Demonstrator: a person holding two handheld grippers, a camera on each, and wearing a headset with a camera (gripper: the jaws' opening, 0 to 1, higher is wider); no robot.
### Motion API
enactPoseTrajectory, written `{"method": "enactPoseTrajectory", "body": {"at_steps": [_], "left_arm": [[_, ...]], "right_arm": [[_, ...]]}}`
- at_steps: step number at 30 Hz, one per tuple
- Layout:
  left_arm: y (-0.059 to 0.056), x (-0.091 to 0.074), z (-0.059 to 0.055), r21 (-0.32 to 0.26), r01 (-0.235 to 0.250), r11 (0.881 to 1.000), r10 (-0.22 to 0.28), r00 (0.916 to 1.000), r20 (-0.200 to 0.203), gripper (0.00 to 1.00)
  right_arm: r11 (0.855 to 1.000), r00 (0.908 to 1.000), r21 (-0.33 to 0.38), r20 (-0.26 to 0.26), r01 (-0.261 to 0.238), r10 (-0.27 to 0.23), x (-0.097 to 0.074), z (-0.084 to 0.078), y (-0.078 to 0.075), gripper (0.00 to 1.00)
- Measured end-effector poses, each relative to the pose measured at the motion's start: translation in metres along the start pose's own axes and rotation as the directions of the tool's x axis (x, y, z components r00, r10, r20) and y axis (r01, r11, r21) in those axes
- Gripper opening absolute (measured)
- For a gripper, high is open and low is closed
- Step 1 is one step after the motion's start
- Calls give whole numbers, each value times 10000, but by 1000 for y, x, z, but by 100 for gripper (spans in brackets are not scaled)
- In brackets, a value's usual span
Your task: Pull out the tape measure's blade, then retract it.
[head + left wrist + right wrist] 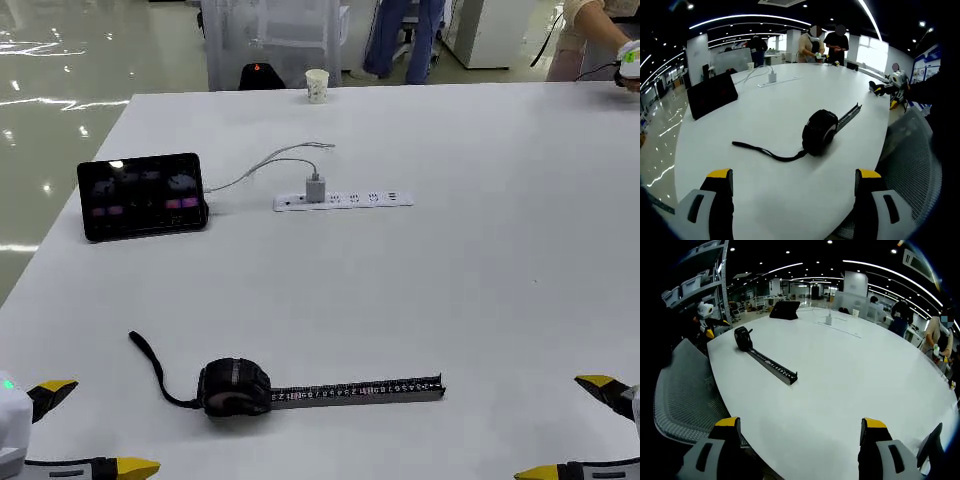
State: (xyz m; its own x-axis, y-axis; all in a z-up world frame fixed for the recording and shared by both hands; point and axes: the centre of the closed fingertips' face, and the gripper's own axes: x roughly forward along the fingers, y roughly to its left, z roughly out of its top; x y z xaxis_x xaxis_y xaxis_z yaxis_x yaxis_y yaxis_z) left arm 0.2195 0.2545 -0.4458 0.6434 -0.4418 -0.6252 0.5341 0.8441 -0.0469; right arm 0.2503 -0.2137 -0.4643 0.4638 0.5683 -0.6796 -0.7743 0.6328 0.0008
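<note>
A black tape measure (235, 387) lies near the table's front edge, its blade (360, 391) drawn out to the right and flat on the white table (450, 270). A black wrist strap (150, 362) trails off to its left. My left gripper (90, 425) stands open at the front left corner, apart from the case (820, 131), with nothing between its fingers. Open as well, my right gripper (585, 428) waits at the front right, a short way beyond the blade's tip (790, 377). In the right gripper view the case (743, 338) sits far off to the left.
A dark tablet (142, 194) stands at the back left. A white power strip (342, 199) with a charger and cable lies mid-table. A paper cup (317, 85) sits at the far edge. People stand beyond the table; a mesh chair (685, 395) is by the near edge.
</note>
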Motion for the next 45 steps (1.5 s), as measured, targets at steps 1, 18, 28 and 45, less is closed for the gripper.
{"method": "enactPoseTrajectory", "body": {"at_steps": [1, 18, 28, 45], "left_arm": [[-2, 0, 1, -24, 10, 10000, -10, 10000, 35, 99], [-29, 19, 25, -259, -460, 9986, 463, 9989, 94, 99], [-51, 36, 45, -547, -250, 9982, 258, 9995, 154, 99], [-78, 55, 61, -1048, -842, 9909, 905, 9943, 567, 99]], "right_arm": [[10000, 10000, 26, 14, 16, -16, 0, 1, 0, 99], [9999, 9998, 59, 140, -126, 125, 3, 18, -1, 99], [9995, 9992, -43, 250, -299, 300, 3, 27, 1, 99], [9900, 9932, -787, -57, -1167, 1166, 13, 44, 14, 99]]}}
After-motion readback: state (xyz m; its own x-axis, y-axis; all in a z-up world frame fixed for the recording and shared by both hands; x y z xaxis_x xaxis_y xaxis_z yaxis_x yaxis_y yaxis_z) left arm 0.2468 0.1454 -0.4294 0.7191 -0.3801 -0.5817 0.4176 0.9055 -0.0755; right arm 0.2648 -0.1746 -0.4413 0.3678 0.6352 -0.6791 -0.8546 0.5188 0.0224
